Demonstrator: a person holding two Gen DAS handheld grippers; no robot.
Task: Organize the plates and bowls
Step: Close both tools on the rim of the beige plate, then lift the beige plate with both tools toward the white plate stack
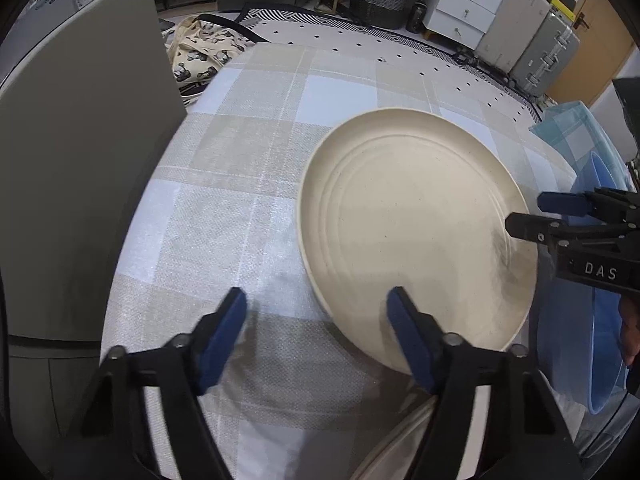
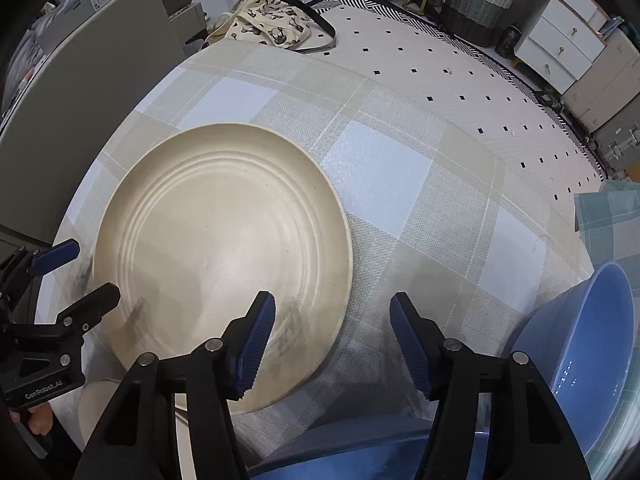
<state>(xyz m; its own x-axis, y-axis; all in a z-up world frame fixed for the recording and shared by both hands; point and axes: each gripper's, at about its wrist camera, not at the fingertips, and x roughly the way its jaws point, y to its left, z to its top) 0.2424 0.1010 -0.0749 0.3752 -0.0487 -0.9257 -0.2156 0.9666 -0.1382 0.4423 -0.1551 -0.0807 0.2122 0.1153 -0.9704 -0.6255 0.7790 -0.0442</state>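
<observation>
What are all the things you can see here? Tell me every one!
plate: one, cream, on the checked tablecloth, both grippers straddling its rim
second plate: one, cream, only an edge showing at the near table edge
bowl: one, blue, right side of the table
printed bag: one, cream with dark figures, on the floor
woven basket: one, grey and white, far back
drawer unit: one, white, far right
left gripper: black with blue pads, open
right gripper: same colours, open
</observation>
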